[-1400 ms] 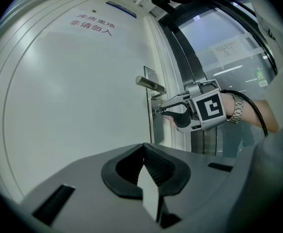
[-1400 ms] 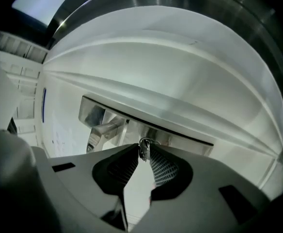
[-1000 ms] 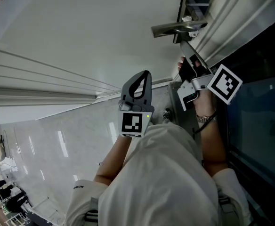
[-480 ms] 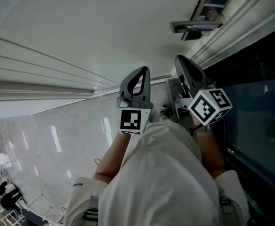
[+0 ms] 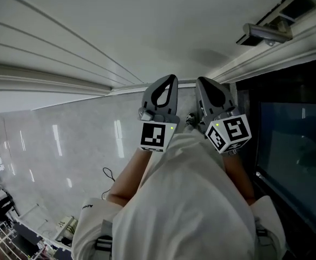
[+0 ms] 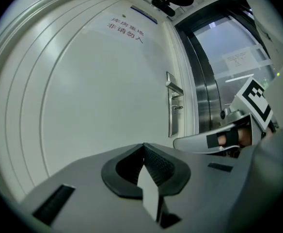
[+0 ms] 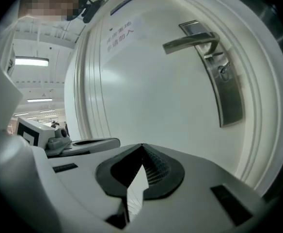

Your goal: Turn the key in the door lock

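Note:
The white door (image 5: 120, 31) carries a metal lever handle (image 5: 263, 32) on a long lock plate (image 7: 225, 84). The same handle (image 7: 190, 40) is seen in the right gripper view, and below it sits the lock cylinder (image 7: 223, 72), where something small sticks out, too small to name. My right gripper (image 5: 209, 85) is shut on nothing and hangs well back from the lock. My left gripper (image 5: 166, 83) is beside it, also shut and empty. Each gripper appears in the other's view, the right gripper (image 6: 219, 140) and the left gripper (image 7: 78, 142). Neither touches the door.
A dark glass panel (image 5: 293, 145) in a metal frame stands right of the door. Shiny pale floor tiles (image 5: 55, 150) spread to the left. A printed sign (image 6: 126, 27) is on the upper door. The person's white-clad body fills the lower head view.
The right gripper has left the lock area, drawn back and down, and rolled so that its marker cube faces another way. The left gripper also drew back. The handle now lies farther off.

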`<control>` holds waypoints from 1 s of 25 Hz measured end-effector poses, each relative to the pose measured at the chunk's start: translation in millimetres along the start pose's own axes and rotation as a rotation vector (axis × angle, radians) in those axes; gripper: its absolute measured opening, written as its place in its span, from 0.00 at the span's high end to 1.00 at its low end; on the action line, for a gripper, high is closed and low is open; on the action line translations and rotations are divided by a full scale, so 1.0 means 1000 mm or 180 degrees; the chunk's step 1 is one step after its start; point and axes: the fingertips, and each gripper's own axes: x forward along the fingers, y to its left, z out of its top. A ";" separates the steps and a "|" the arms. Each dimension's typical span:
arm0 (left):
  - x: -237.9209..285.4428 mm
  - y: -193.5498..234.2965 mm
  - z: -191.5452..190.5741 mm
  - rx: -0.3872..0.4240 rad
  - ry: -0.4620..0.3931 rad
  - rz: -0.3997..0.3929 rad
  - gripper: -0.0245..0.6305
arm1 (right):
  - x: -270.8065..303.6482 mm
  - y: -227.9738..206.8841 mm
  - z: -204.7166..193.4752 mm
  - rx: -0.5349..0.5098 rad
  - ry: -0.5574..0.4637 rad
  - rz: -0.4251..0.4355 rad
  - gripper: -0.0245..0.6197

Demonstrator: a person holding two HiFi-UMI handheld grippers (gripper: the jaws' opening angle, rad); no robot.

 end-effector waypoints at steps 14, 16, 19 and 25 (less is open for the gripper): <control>-0.054 0.036 -0.030 -0.0026 0.0148 0.0050 0.95 | 0.033 0.074 -0.040 -0.0207 0.0022 0.0198 0.96; -0.060 0.039 -0.032 -0.0024 0.0156 0.0049 0.95 | 0.036 0.078 -0.044 -0.0183 0.0063 0.0163 0.96; -0.068 0.046 -0.035 -0.0050 0.0175 0.0076 0.95 | 0.039 0.084 -0.046 -0.0169 0.0052 0.0143 0.96; -0.082 0.060 -0.035 -0.0032 0.0181 0.0115 0.95 | 0.039 0.101 -0.053 -0.0224 0.0065 0.0143 0.96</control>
